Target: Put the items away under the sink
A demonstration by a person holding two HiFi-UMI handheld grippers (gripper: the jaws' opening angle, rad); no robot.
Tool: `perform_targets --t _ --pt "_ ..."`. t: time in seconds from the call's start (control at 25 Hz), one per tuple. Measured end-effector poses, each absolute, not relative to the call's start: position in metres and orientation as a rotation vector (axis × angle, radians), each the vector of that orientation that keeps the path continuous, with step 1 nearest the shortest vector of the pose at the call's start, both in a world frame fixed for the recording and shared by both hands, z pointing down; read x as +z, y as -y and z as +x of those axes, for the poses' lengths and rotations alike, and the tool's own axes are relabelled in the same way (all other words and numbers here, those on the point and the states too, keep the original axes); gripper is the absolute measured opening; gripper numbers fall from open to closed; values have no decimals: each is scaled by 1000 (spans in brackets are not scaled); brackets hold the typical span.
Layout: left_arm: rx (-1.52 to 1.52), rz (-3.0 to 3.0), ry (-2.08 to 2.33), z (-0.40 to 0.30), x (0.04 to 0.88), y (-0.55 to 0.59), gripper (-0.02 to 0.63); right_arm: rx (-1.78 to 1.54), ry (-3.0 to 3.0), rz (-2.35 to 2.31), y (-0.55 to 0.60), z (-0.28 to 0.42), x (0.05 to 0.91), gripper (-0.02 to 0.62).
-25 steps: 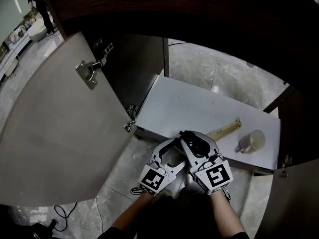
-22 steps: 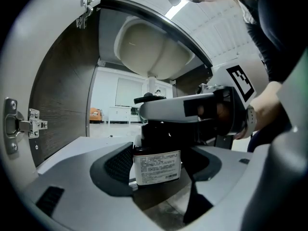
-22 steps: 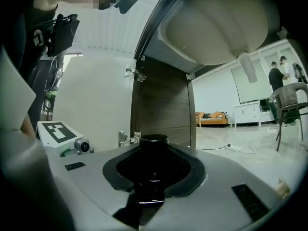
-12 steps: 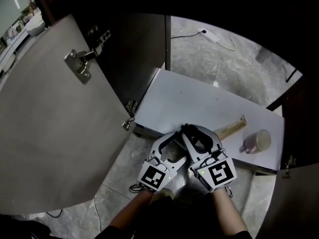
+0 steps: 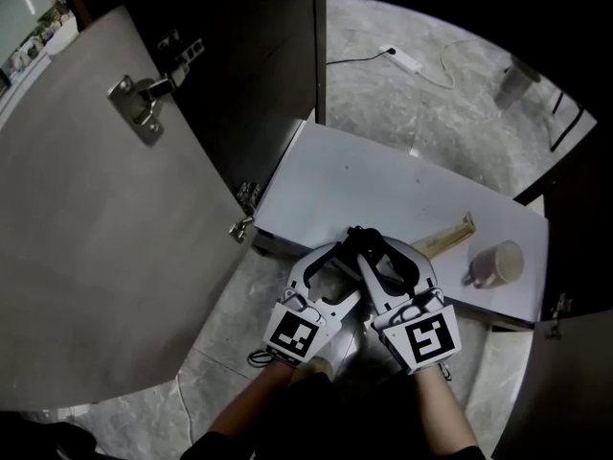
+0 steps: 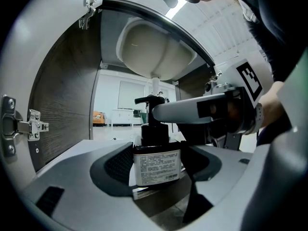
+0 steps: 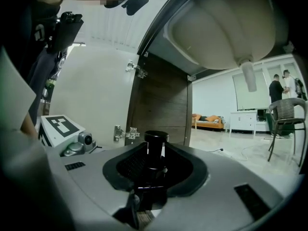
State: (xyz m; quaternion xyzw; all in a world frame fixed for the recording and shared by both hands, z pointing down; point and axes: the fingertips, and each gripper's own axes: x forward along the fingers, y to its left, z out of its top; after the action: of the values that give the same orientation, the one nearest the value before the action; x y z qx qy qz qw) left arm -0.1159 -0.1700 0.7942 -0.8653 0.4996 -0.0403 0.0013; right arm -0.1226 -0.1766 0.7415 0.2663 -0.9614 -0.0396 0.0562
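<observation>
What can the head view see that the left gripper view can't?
Only the head view: the mug and wooden stick on the white shelf, and the power strip on the floor. Only the left gripper view: the sink basin's underside and the white label. Both: the pump bottle, the right gripper at it, and a door hinge.

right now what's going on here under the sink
A person works under the sink with a gripper in each hand. The left gripper is closed on a black pump bottle at the white shelf's front edge. The right gripper has it between its jaws too, grip unclear. A mug and a wooden-handled tool sit on the shelf.
</observation>
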Motion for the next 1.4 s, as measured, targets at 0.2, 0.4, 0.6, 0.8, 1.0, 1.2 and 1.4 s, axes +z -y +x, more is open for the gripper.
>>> perform_targets --t 0.2,0.4,0.6,0.8,1.0,1.2,1.4 --pt "-133 -2719 -1589 -116 795 175 311 -141 2866 839 178 -113 748 103" --pt "-127 -2735 -1605 -112 797 180 311 -135 2856 867 181 -107 749 103" --pt "-136 -2735 -1618 -110 798 187 313 -136 2830 910 186 -100 752 103" --pt "-147 -2738 -1630 -111 798 194 313 -112 2812 934 190 -94 756 103" --pt "-160 -2722 -1647 -112 799 198 313 -120 2810 941 190 -94 756 103" --pt "-87 -2681 -1691 -119 797 184 289 -94 2812 943 188 -93 758 69" --pt "22 -2621 -1835 -141 793 172 98 -67 2820 888 181 -95 761 54"
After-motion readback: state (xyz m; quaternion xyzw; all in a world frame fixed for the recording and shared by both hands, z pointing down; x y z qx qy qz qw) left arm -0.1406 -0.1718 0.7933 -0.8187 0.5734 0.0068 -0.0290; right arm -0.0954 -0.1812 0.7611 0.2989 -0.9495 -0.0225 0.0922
